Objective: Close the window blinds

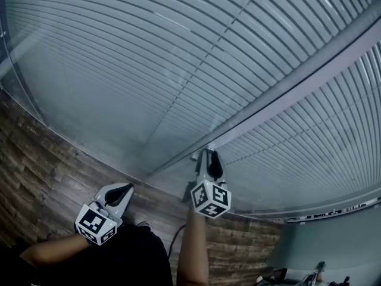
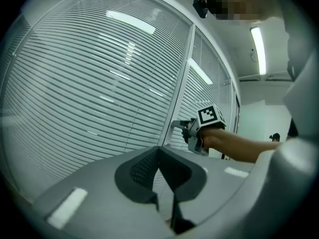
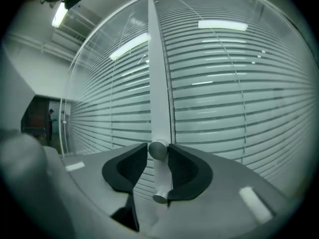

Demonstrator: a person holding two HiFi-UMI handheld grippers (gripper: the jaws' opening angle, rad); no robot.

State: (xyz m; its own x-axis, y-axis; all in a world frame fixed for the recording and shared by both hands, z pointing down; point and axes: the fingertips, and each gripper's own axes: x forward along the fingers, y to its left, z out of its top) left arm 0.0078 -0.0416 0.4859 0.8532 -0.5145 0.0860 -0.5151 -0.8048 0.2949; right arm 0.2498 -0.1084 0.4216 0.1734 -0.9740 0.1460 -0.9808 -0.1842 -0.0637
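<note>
The window blinds (image 1: 119,58) hang behind glass (image 1: 71,106) on both sides of a pale grey post (image 1: 309,70). They fill the whole far side of the scene above a wood-patterned floor (image 1: 41,159). Their slats run level and show as broad pale bands with thin dark lines between them. Long ceiling lights (image 3: 223,26) are mirrored in the glass. A small round knob (image 3: 158,150) stands out from the post low down, towards the near side. The right tool (image 1: 209,155) is held out to it on a bare forearm (image 1: 193,249) and points almost level. Its jaws stand about a knob's width apart, one on either side of the knob. Both inner faces look to be touching it, though how firmly they press is hard to judge from so close. The left tool (image 1: 127,188) hangs nearer and further left, well apart from the post and short of the glass, also pointing about level. Its jaw tips are together and there is nothing between them. Only the blinds show through the narrow slot further back along the jaws.
</note>
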